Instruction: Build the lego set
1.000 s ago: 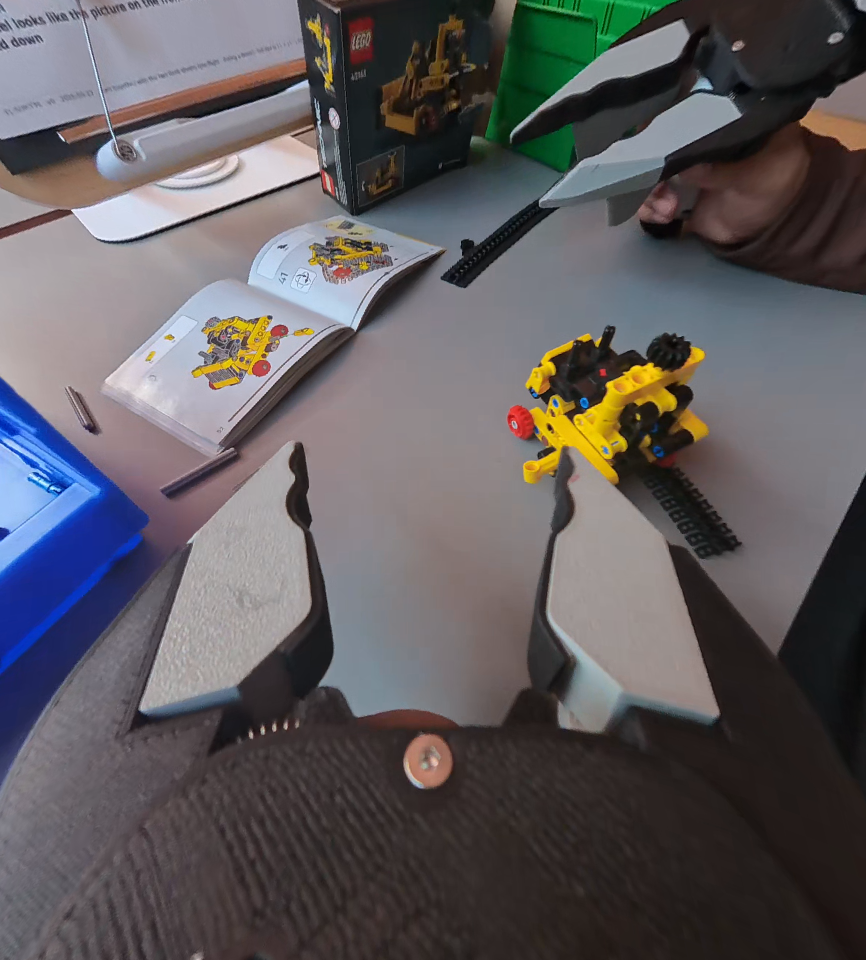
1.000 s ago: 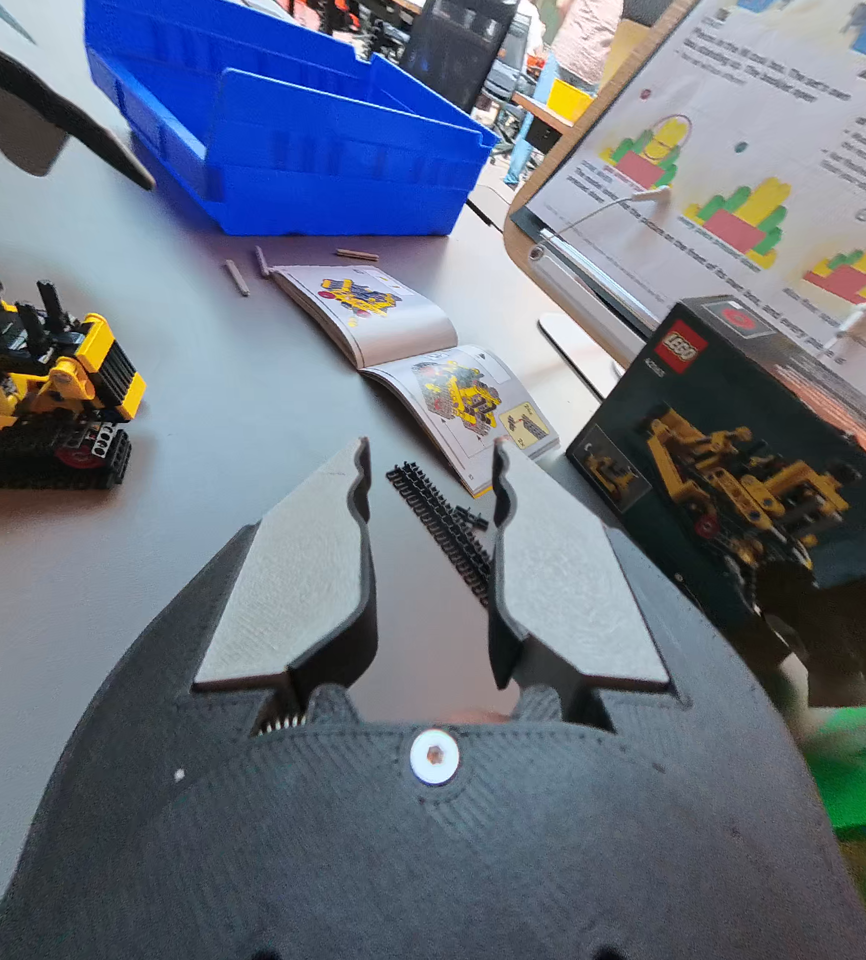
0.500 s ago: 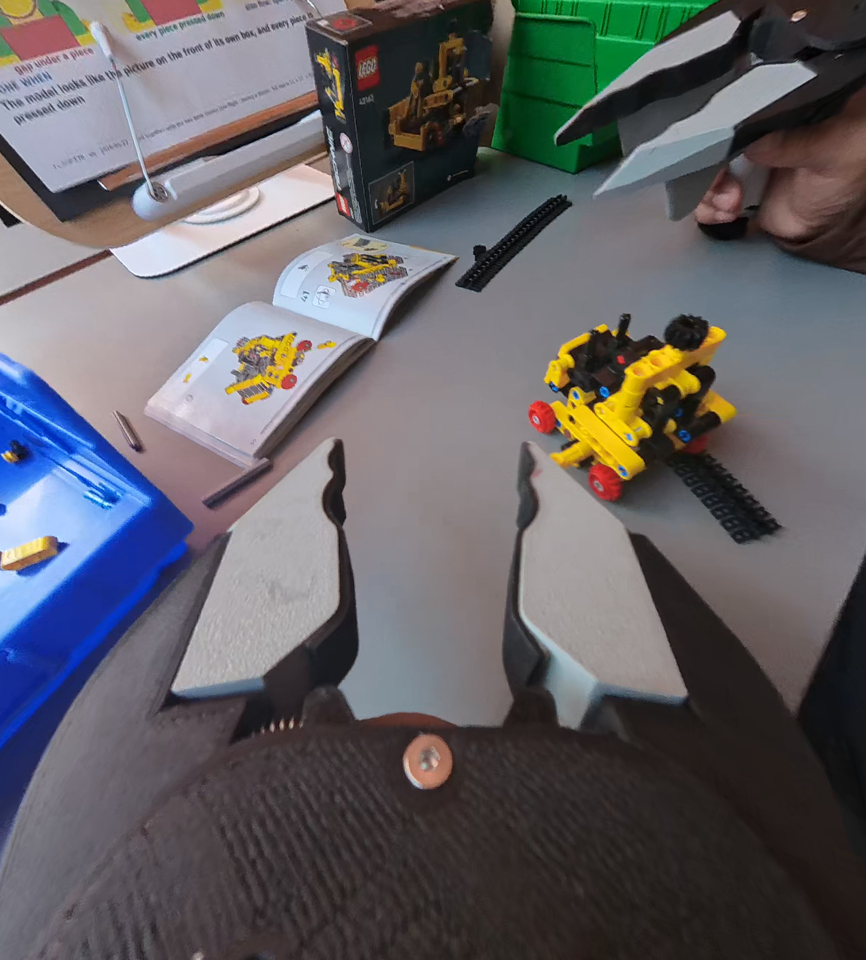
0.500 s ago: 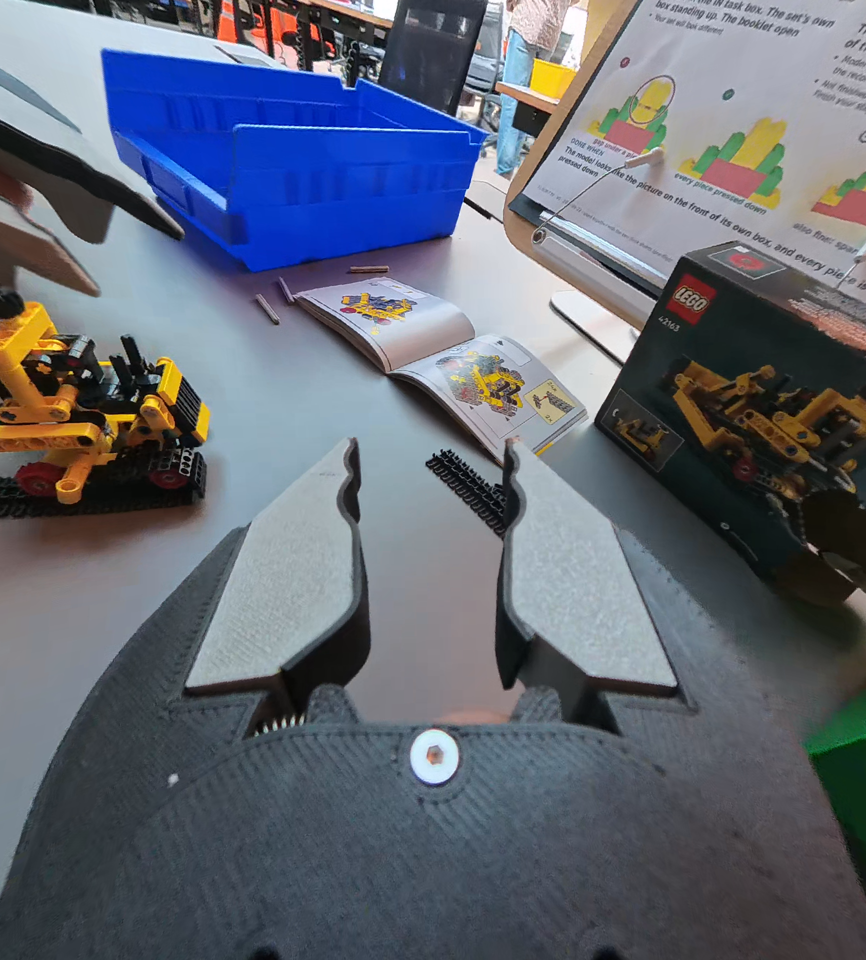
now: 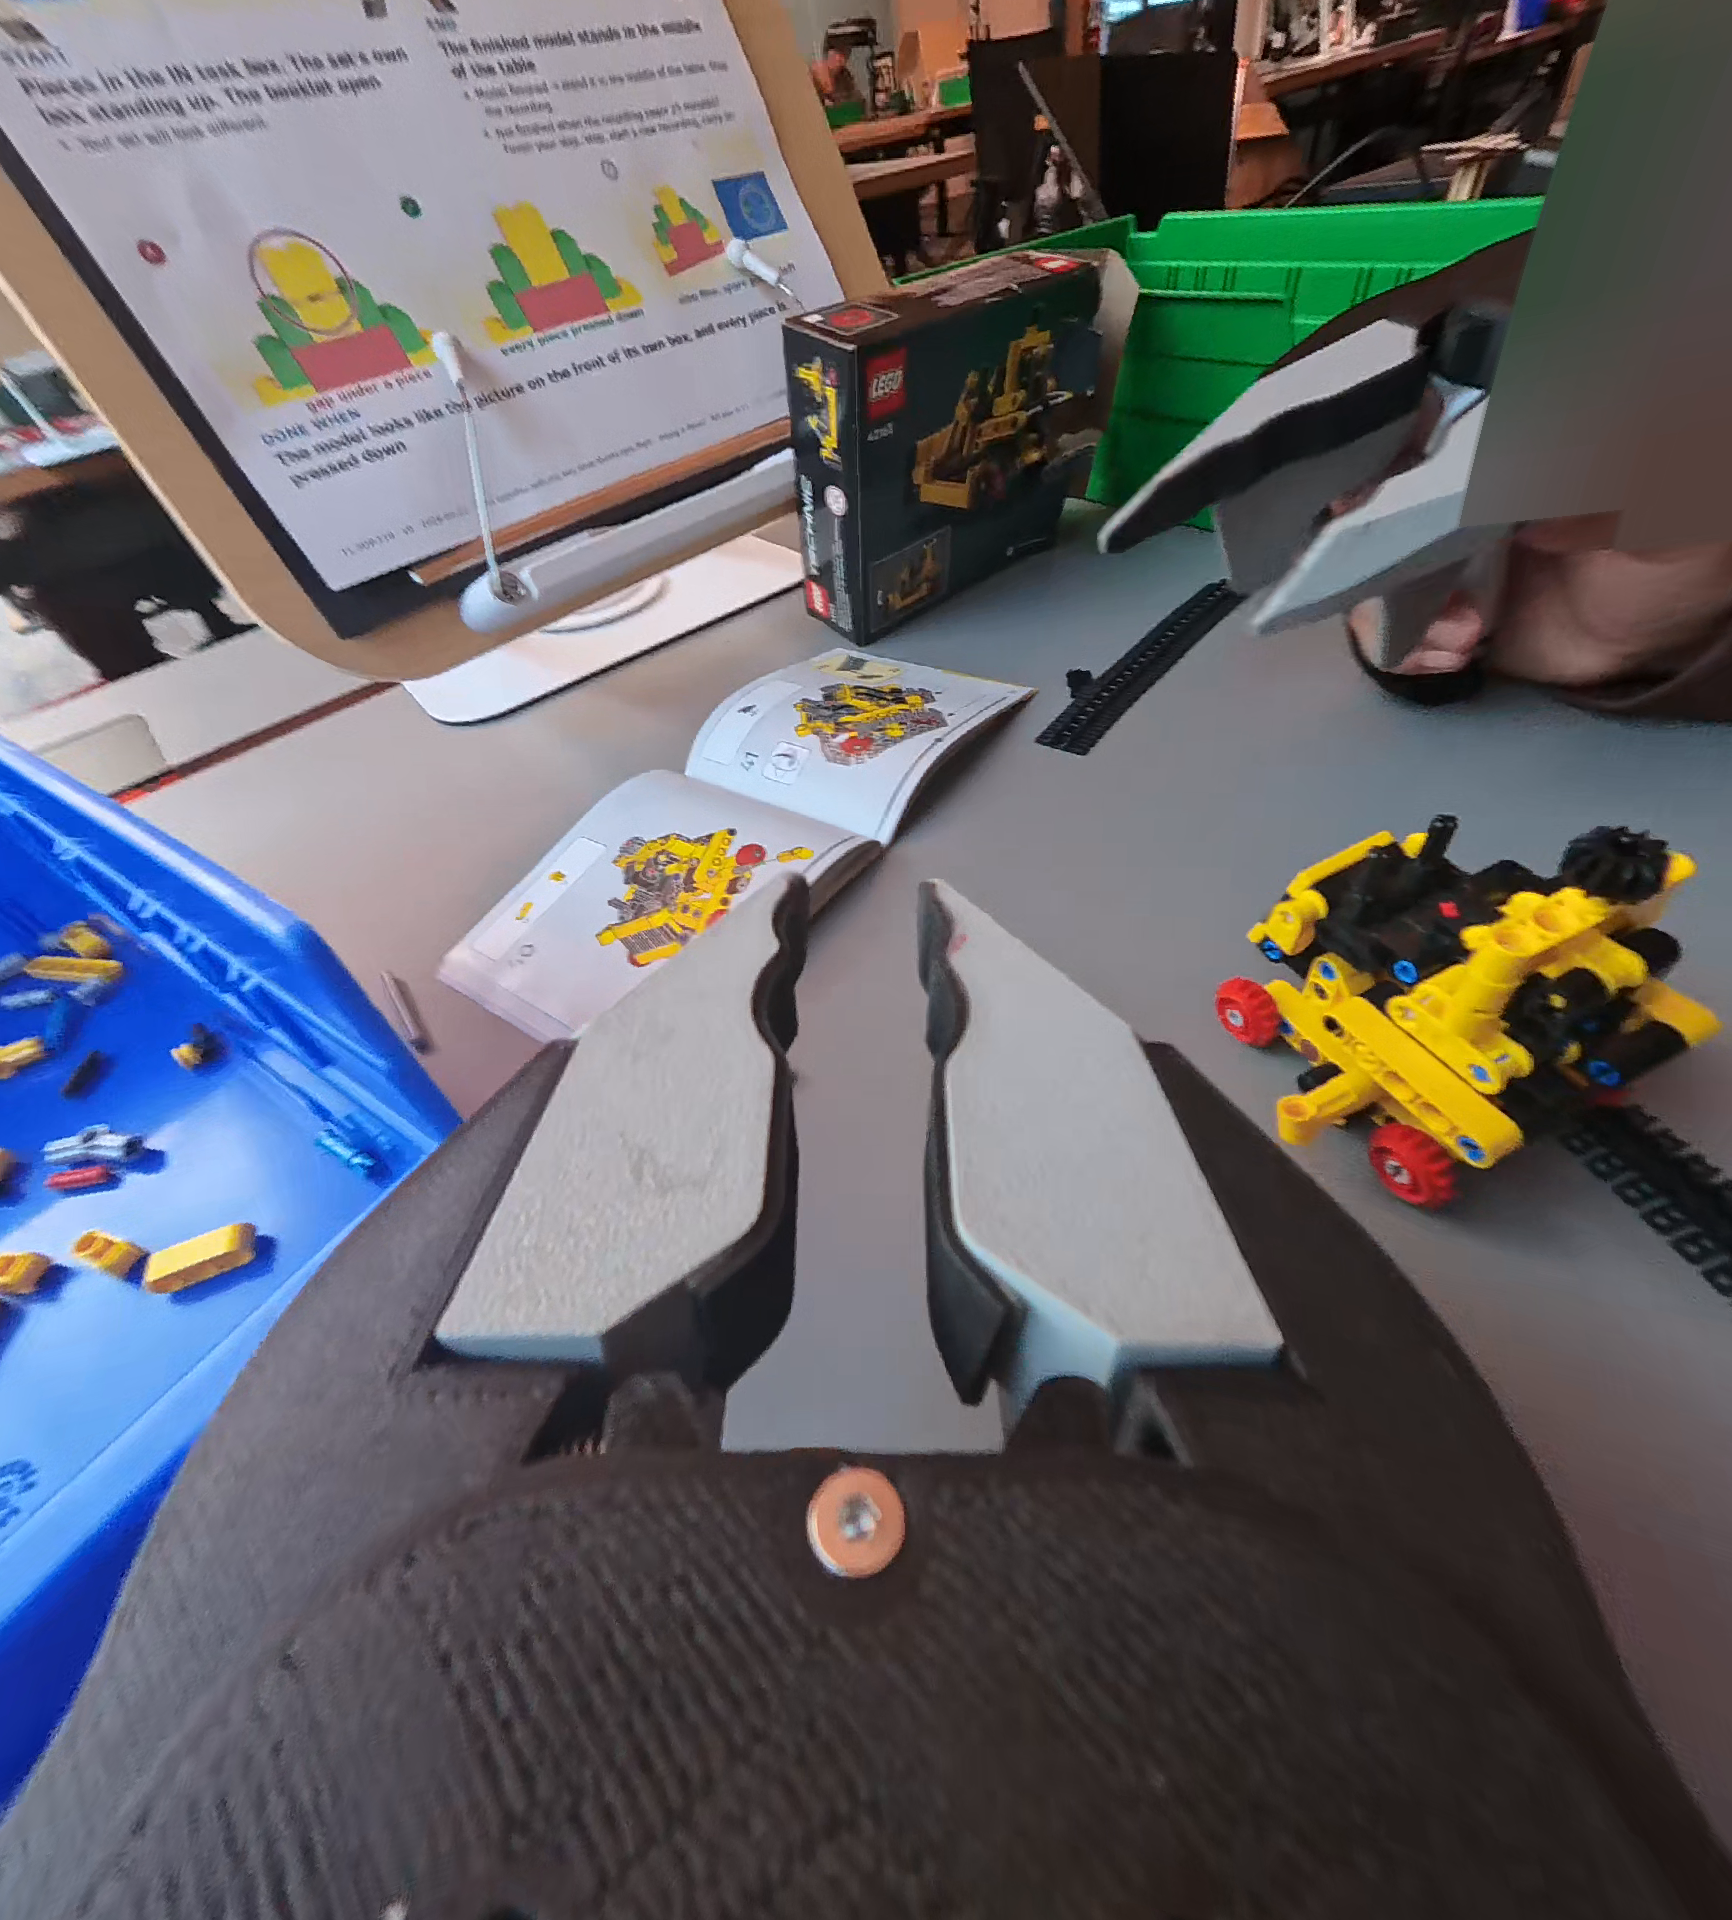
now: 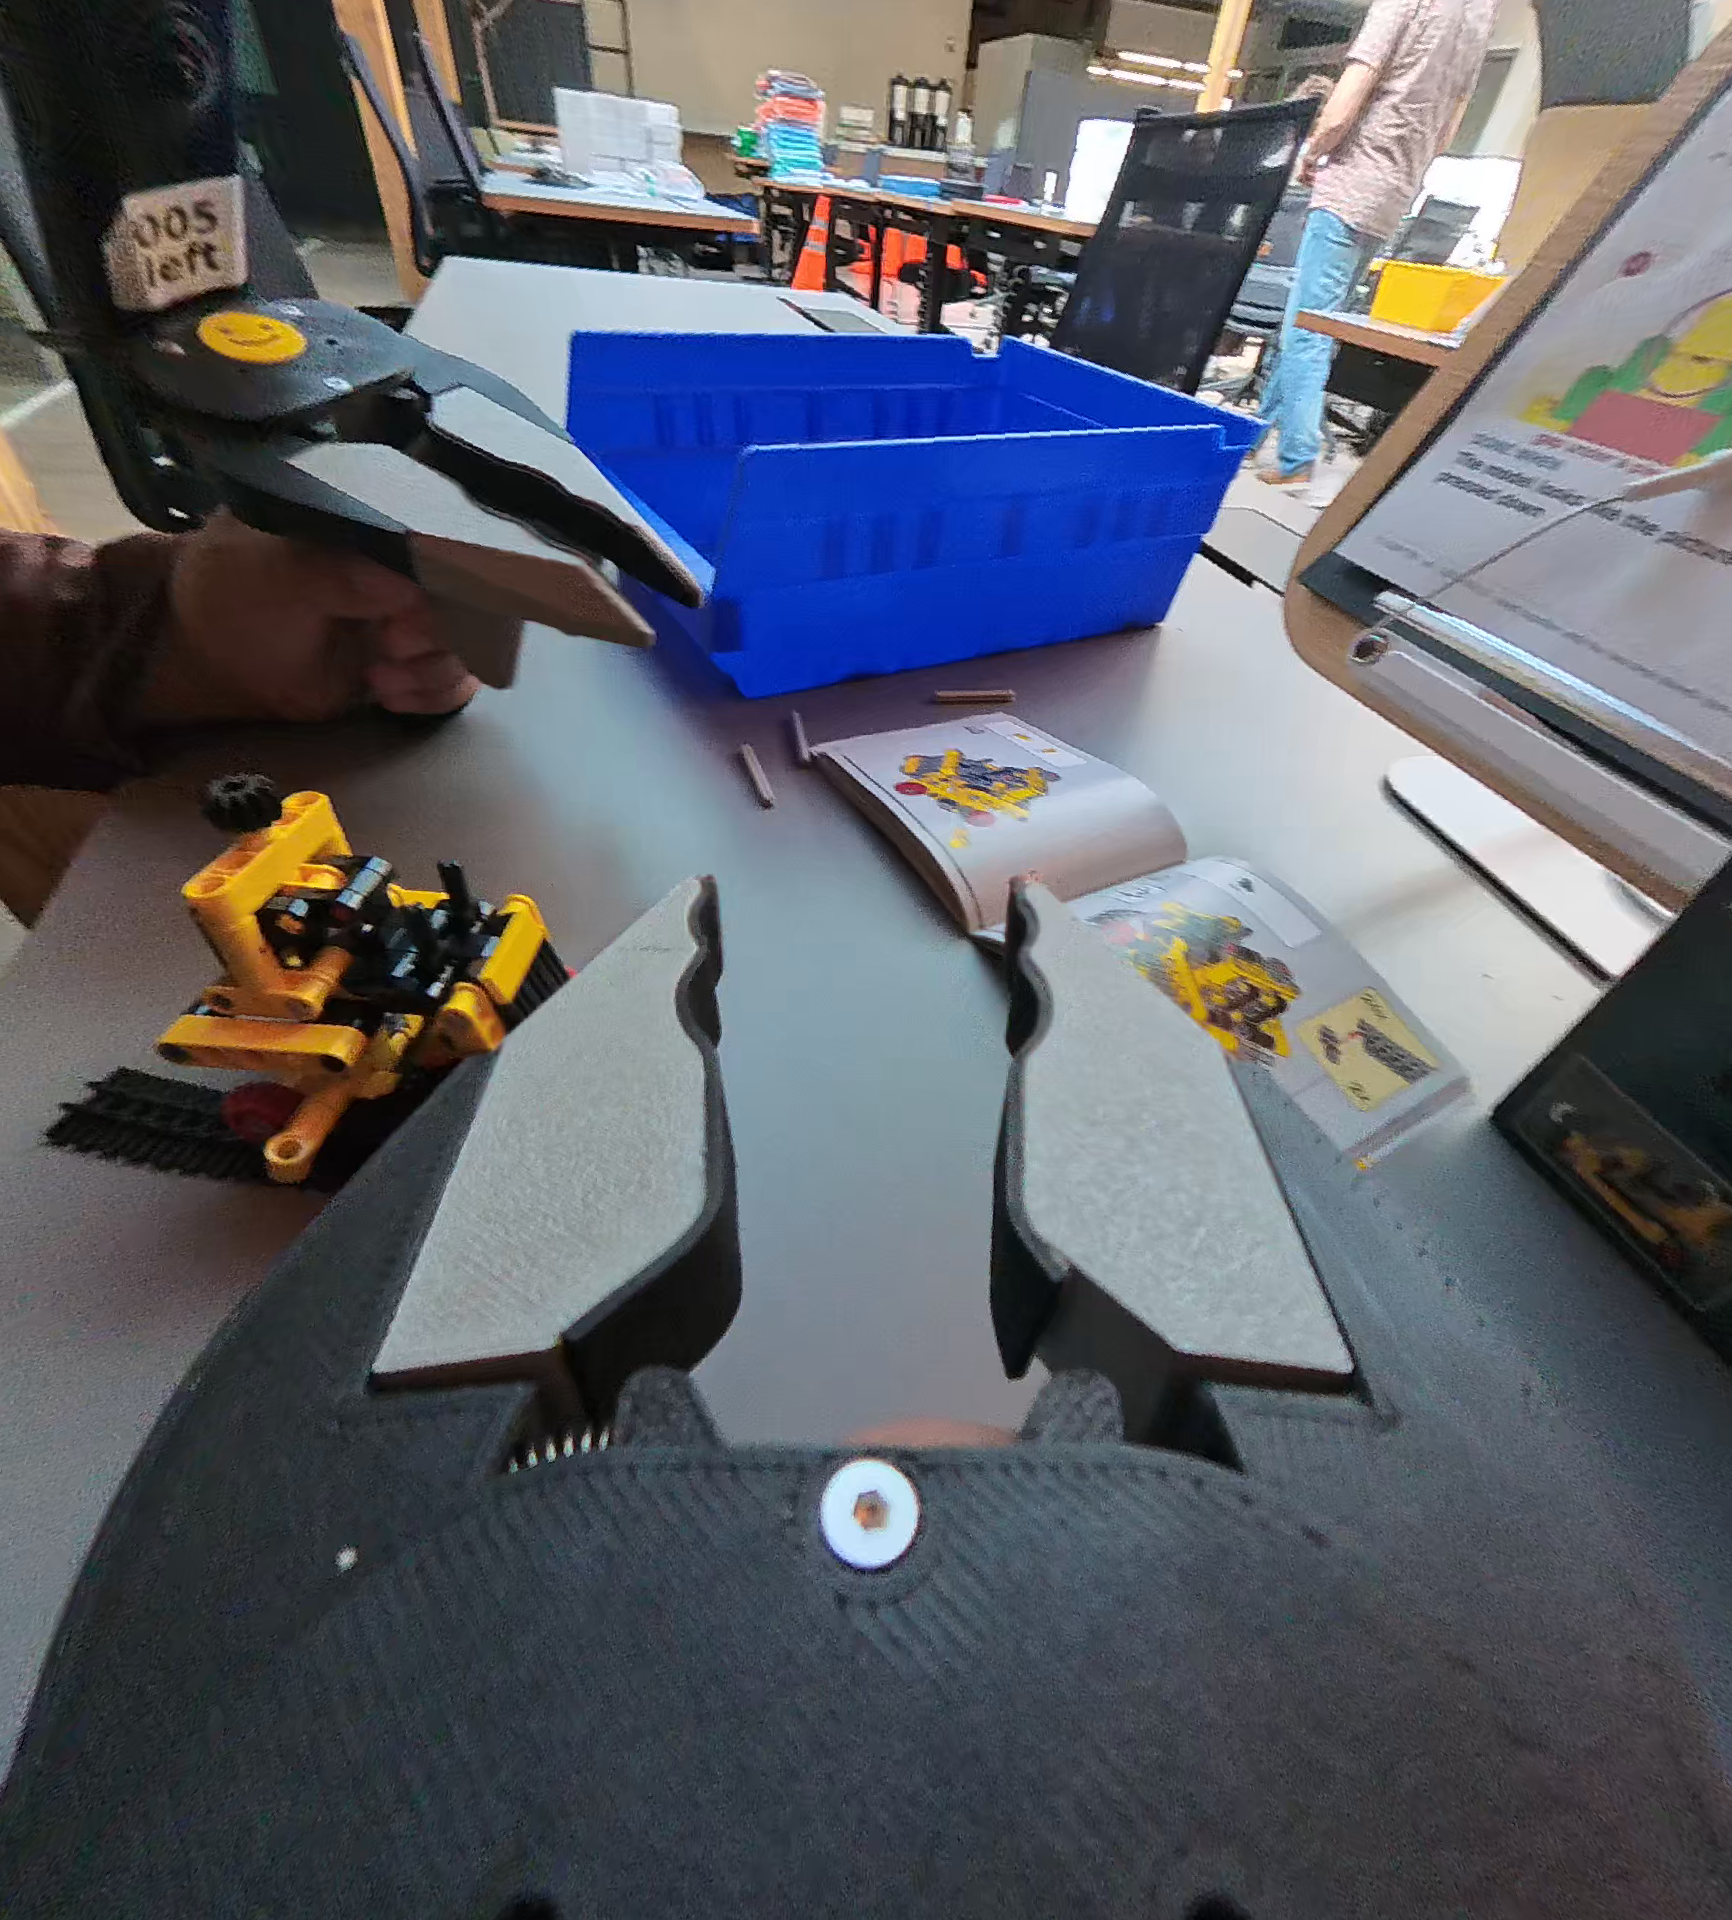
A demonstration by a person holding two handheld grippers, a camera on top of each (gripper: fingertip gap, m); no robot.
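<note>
Workshop desks [image 6: 623,213], black mesh chair [image 6: 1184,249]

Table [image 5: 1101,831]: smooth, matt grey surface. Blue bin [image 6: 945,540]: moulded plastic, slight sheen. Model [image 5: 1464,997]: glossy yellow and black plastic. Booklet [image 5: 737,831]: satin printed paper. Left gripper [image 5: 857,914]: rough, ridged black plastic body; fingers [image 5: 654,1143] faced matt grey, finely textured. Box [image 5: 945,447]: printed card.
</note>
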